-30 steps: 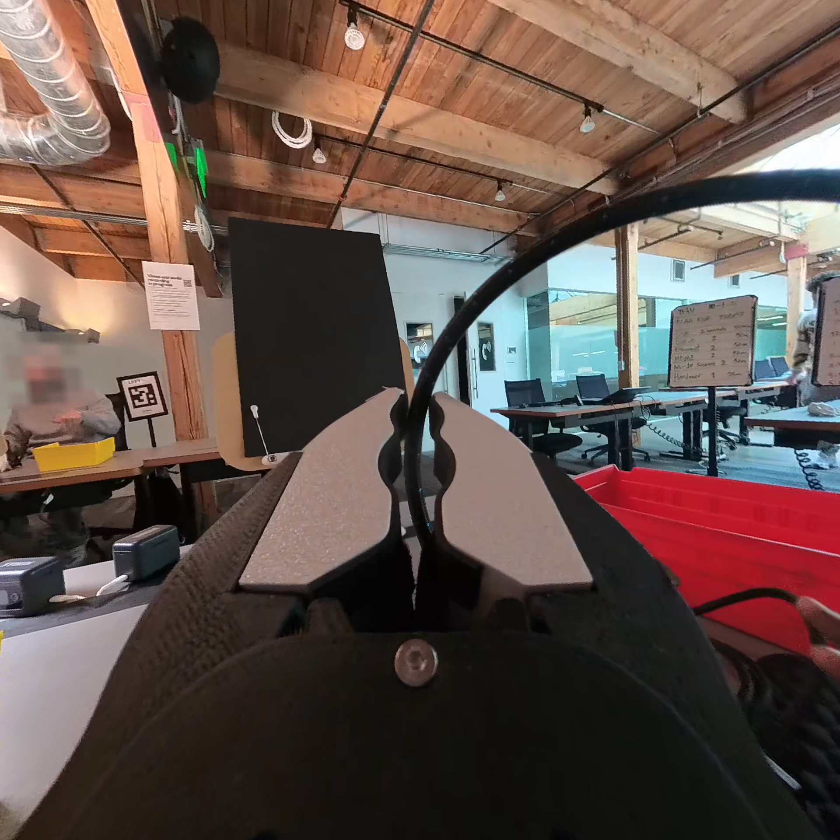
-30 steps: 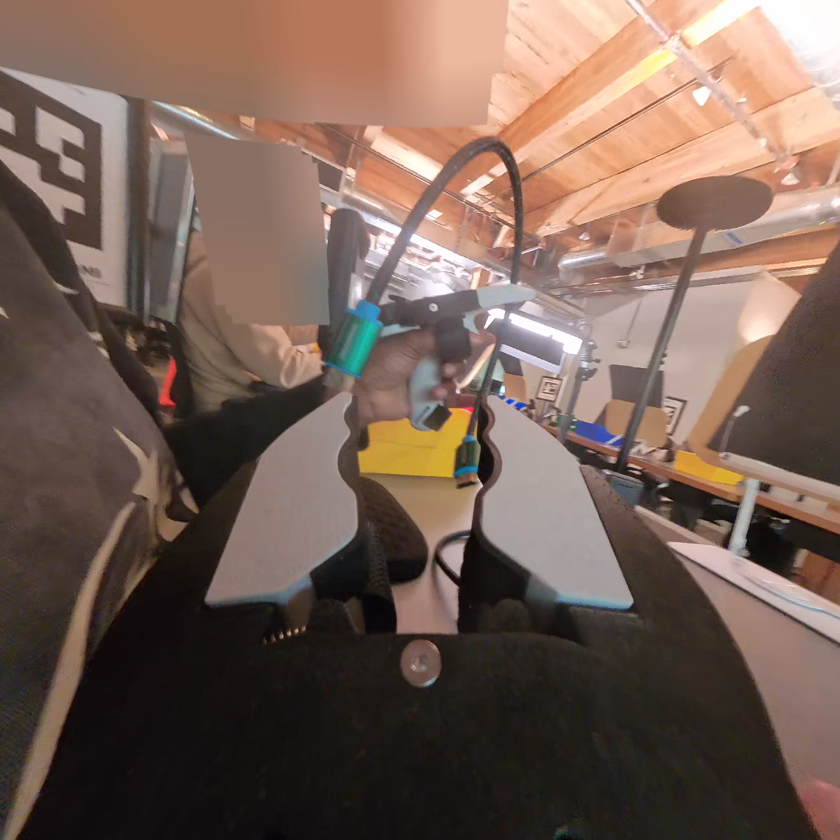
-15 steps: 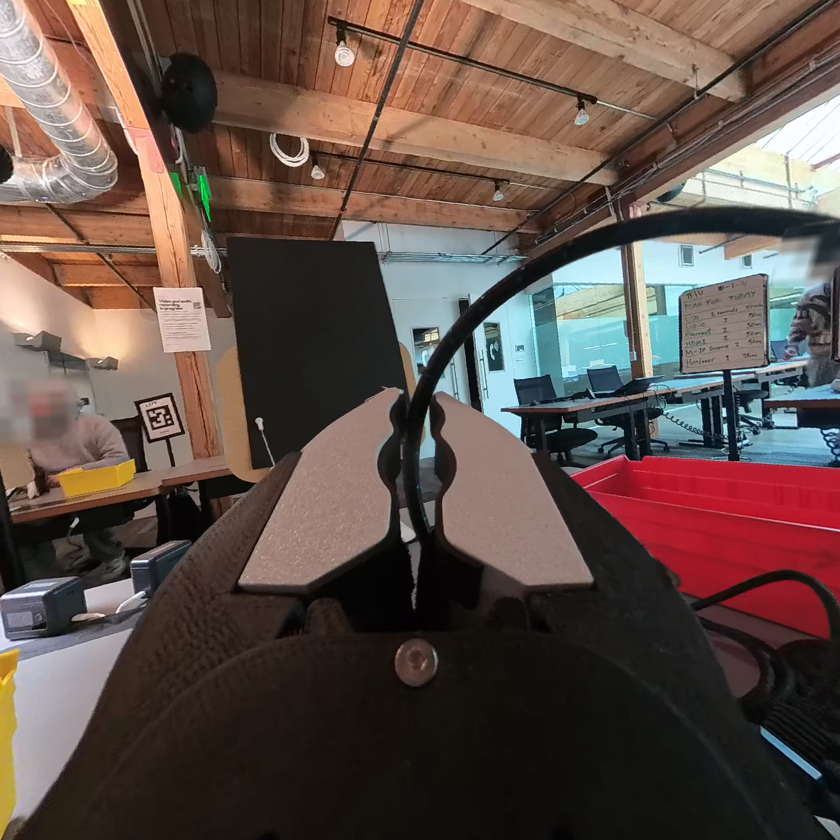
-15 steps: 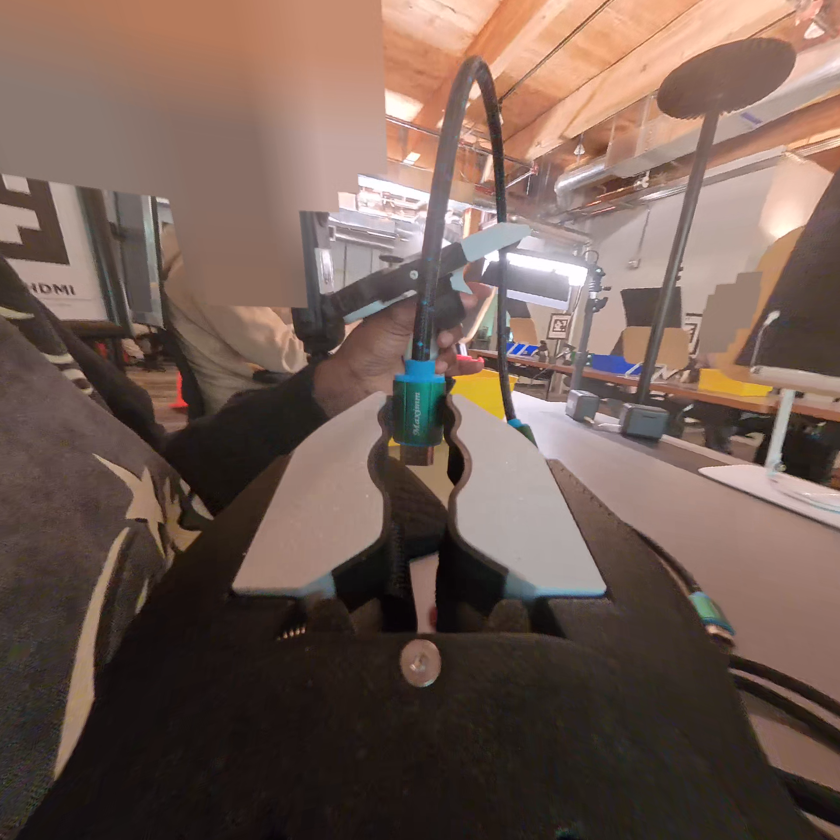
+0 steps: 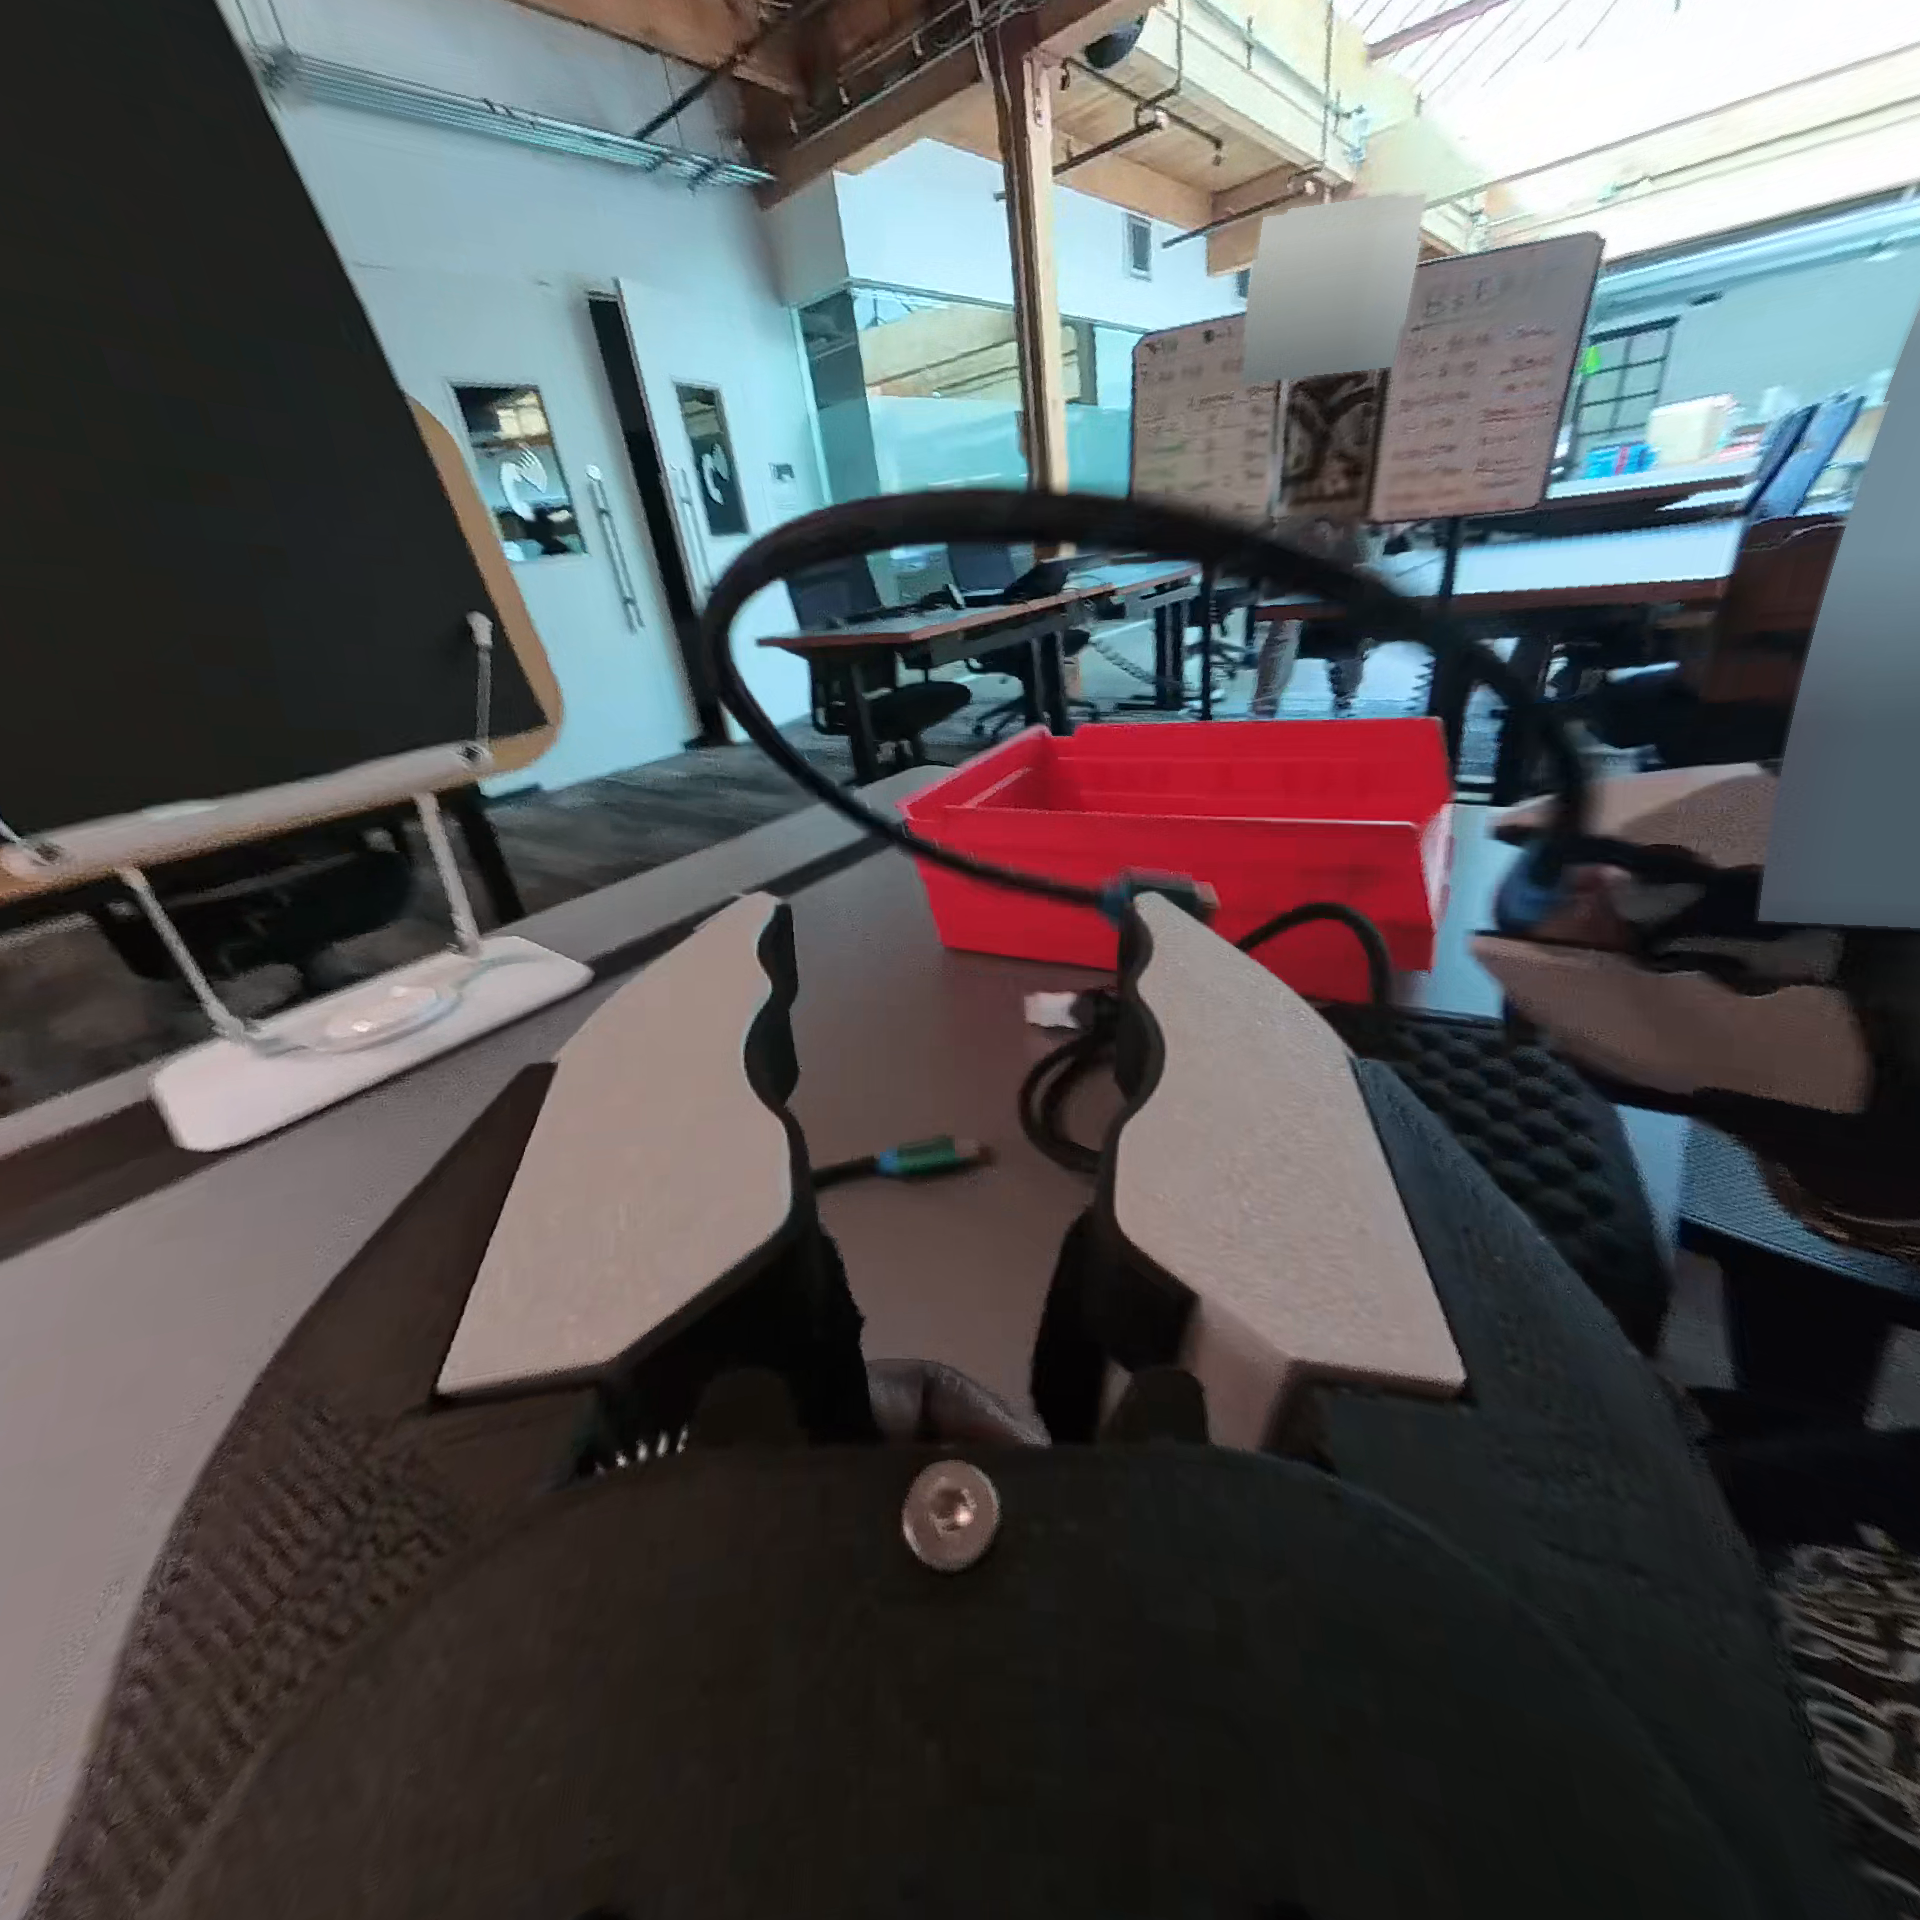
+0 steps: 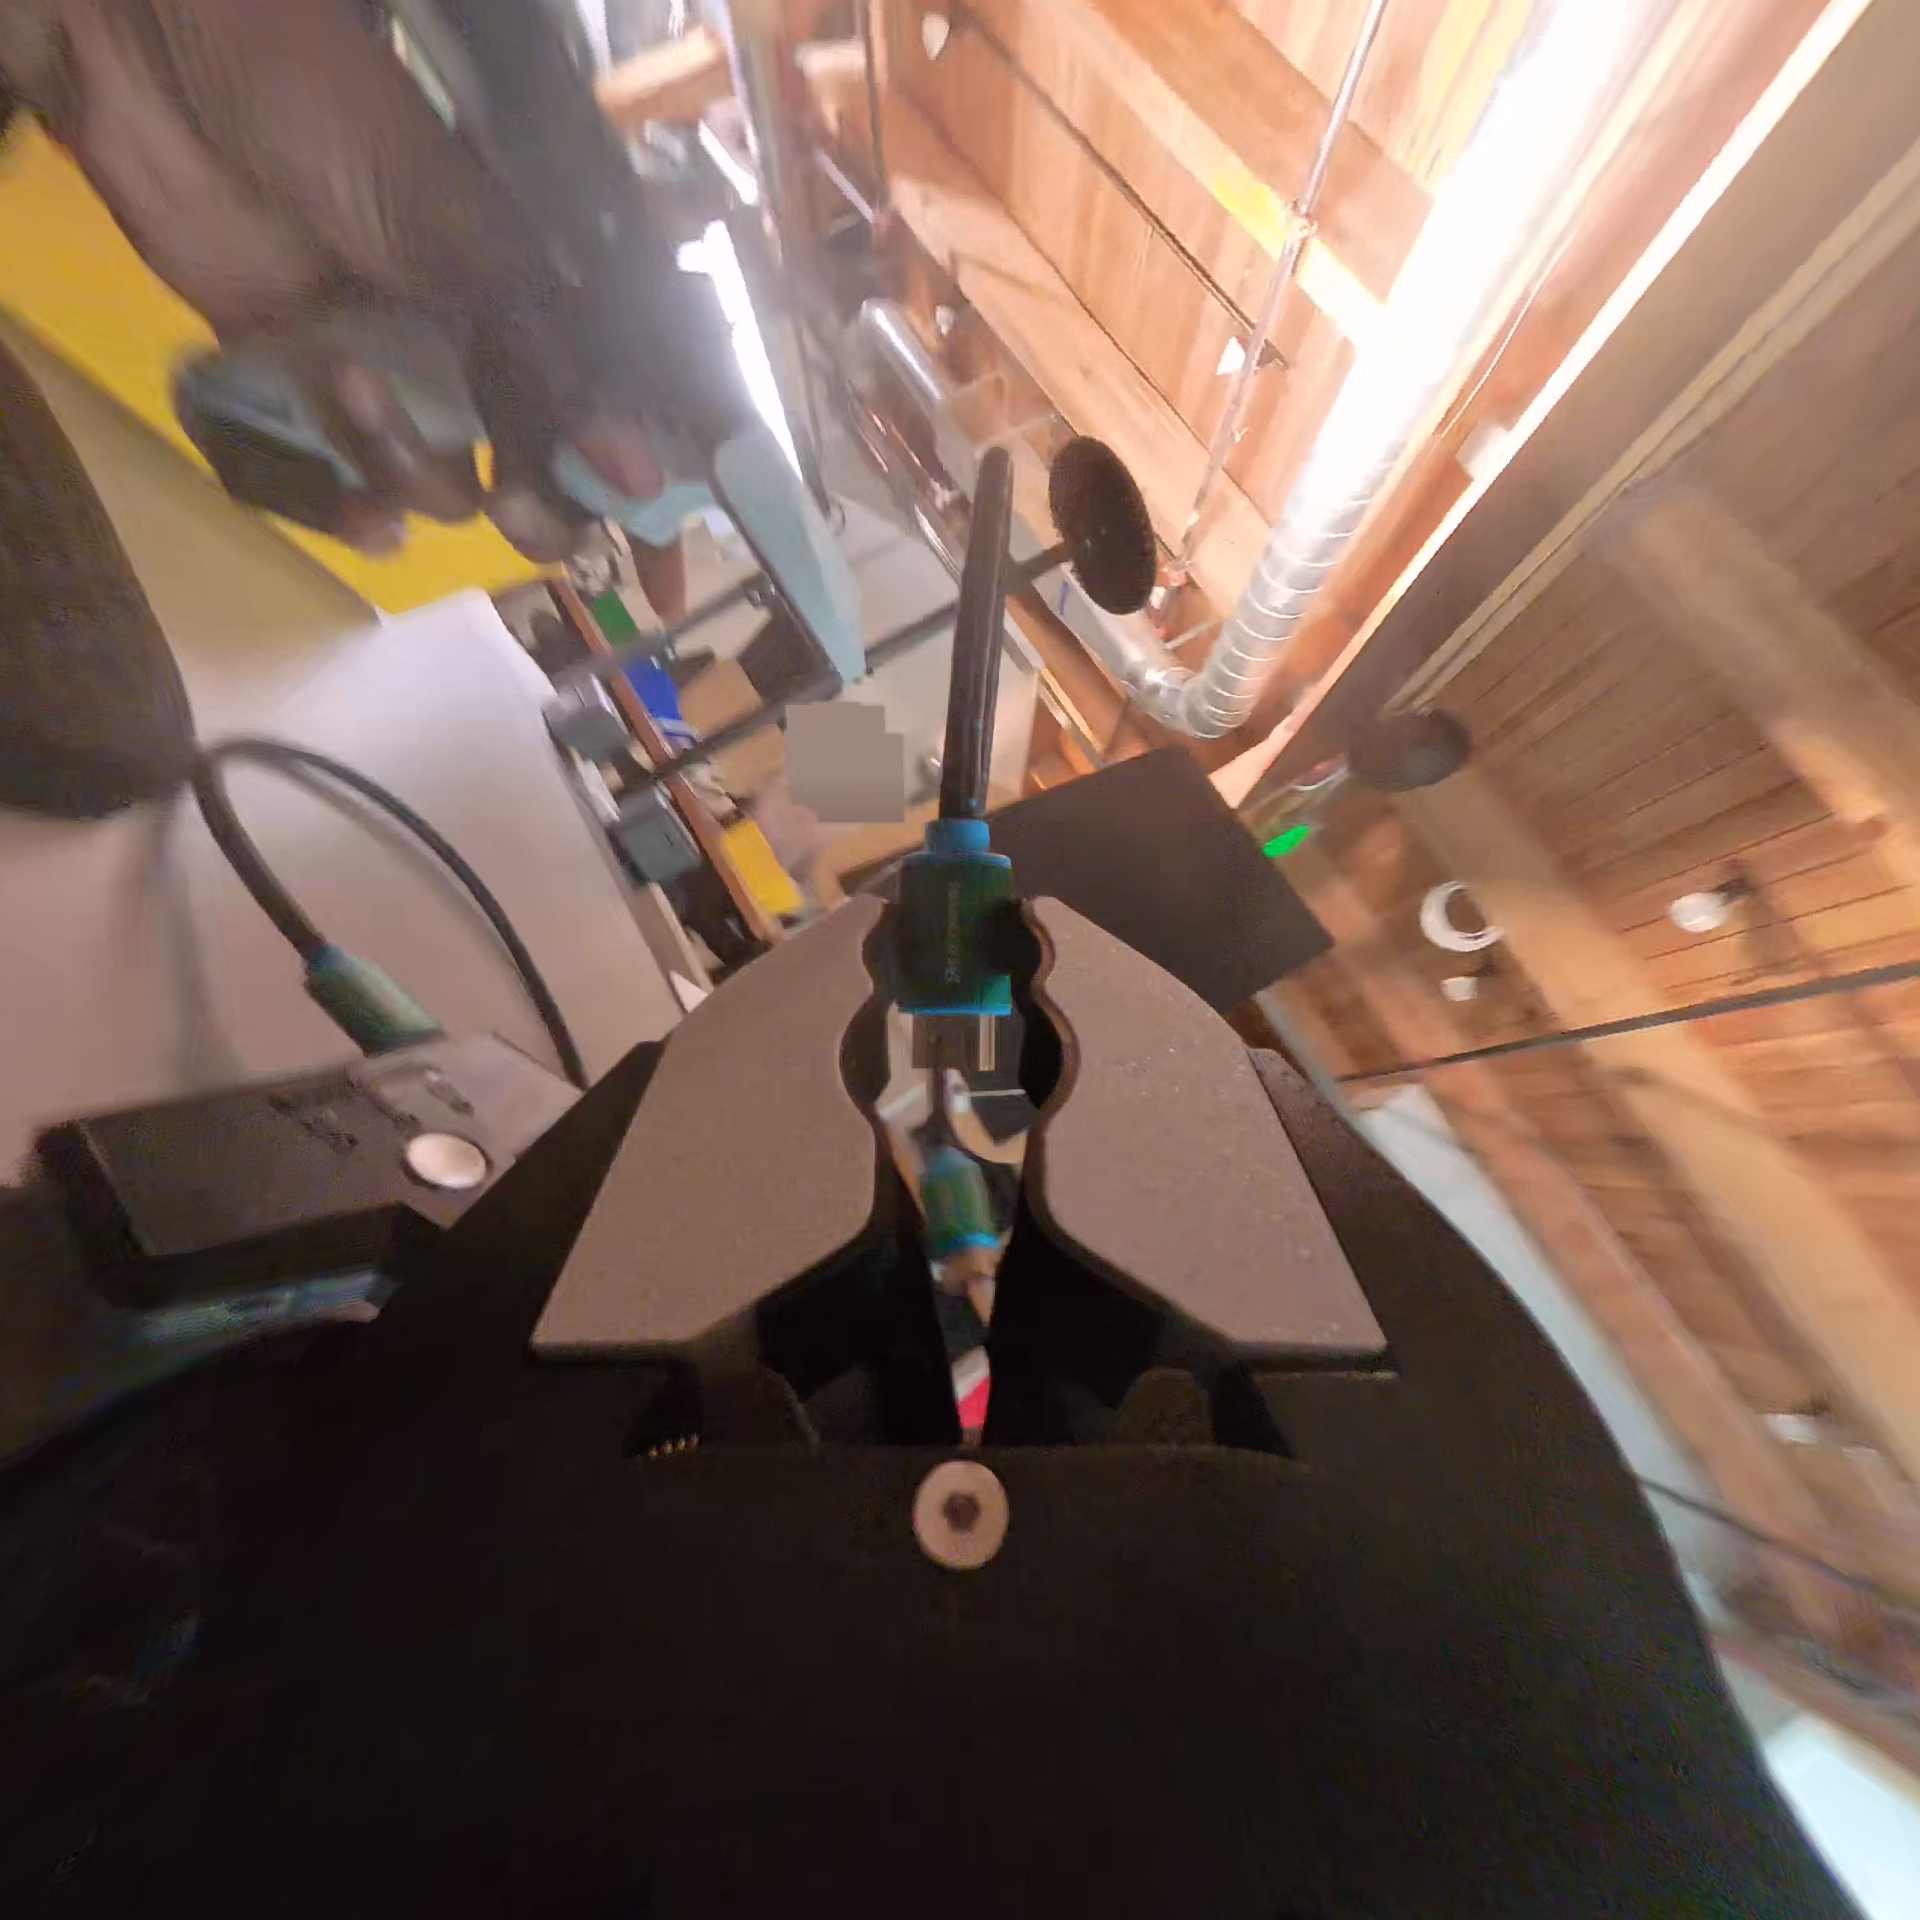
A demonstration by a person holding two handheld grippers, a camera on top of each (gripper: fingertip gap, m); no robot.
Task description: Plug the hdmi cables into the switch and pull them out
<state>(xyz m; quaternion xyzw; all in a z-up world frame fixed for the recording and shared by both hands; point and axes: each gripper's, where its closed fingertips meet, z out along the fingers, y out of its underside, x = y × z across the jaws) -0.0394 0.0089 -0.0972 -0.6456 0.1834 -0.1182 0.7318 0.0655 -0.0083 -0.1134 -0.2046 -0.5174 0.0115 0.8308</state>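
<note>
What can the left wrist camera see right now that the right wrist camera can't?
Only the left wrist view shows the red bin, a white stand and a loose green plug on the dark table, seen between the open left gripper.

Only the right wrist view shows the black switch box, with a cable plugged in, and the right gripper shut on a green HDMI plug.

Both show black HDMI cable.

Dark table [image 5: 914, 997], red bin [image 5: 1195, 862], loose cable [image 5: 1060, 1091]

room: wood-beam ceiling [image 6: 1091, 260]; white walls [image 5: 499, 301] | furniture: desks [image 5: 977, 623]; whiteboards [image 5: 1475, 384]
</note>
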